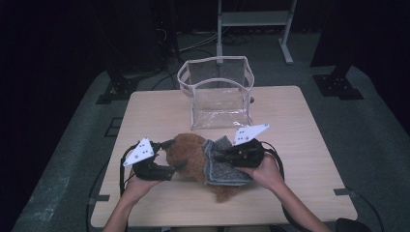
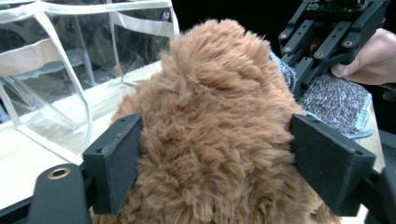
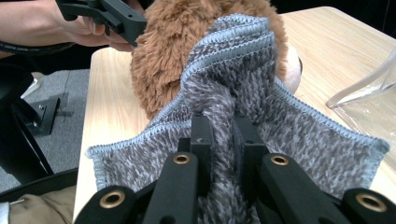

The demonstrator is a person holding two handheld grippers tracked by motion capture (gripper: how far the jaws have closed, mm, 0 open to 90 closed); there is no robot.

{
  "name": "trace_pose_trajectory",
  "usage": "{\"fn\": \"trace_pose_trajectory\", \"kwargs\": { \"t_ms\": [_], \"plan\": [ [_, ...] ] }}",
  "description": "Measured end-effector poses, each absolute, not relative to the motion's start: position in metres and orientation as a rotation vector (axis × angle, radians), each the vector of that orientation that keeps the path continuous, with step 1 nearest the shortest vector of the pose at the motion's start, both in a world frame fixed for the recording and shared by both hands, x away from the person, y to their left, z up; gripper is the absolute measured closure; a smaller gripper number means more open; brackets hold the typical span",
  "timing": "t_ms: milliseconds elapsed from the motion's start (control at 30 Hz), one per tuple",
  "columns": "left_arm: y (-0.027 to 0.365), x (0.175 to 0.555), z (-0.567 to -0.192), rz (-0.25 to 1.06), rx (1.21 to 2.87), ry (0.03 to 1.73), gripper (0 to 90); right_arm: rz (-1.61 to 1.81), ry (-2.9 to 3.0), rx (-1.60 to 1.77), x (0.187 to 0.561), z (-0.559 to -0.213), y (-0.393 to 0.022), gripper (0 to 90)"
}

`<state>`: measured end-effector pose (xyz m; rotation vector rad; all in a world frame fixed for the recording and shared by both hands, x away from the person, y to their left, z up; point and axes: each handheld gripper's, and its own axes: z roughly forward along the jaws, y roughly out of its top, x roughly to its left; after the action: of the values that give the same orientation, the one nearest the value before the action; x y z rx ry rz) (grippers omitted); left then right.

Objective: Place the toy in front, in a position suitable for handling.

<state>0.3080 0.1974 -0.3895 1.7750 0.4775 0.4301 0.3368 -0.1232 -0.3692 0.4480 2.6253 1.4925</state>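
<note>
A brown furry plush toy point(image 1: 189, 151) lies on the wooden table point(image 1: 300, 125), with a grey knitted cloth point(image 1: 226, 170) draped against its right side. My left gripper point(image 1: 176, 153) reaches in from the left. In the left gripper view, its jaws stand wide on both sides of the plush toy point(image 2: 215, 102), the fur just brushing the pads without being squeezed. My right gripper point(image 1: 216, 155) is shut on a pinched fold of the grey cloth point(image 3: 243, 79), whose top edge leans on the plush toy point(image 3: 163, 51).
A clear plastic bag point(image 1: 217, 92) with pale trim stands upright and open behind the plush toy, toward the table's far edge. A metal stand point(image 1: 254, 21) rises on the floor beyond. The person's hands hold both grippers near the table's front.
</note>
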Motion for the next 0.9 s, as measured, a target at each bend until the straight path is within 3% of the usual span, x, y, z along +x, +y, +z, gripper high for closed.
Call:
{"fn": "trace_pose_trajectory", "kwargs": {
  "t_ms": [300, 533, 900],
  "plan": [
    [0.193, 0.314, -0.4, 0.417, 1.796, 0.526, 21.8, 1.485, 2.6, 0.397, 0.331, -0.361, -0.134, 80.1],
    [0.198, 0.31, -0.407, 0.398, 1.786, 0.543, 20.7, 1.512, 2.55, 0.417, 0.306, -0.37, -0.17, 80.1],
    [0.198, 0.317, -0.397, 0.392, 1.776, 0.497, 14.9, 1.515, 2.583, 0.403, 0.326, -0.377, -0.168, 80.2]
  ]
}}
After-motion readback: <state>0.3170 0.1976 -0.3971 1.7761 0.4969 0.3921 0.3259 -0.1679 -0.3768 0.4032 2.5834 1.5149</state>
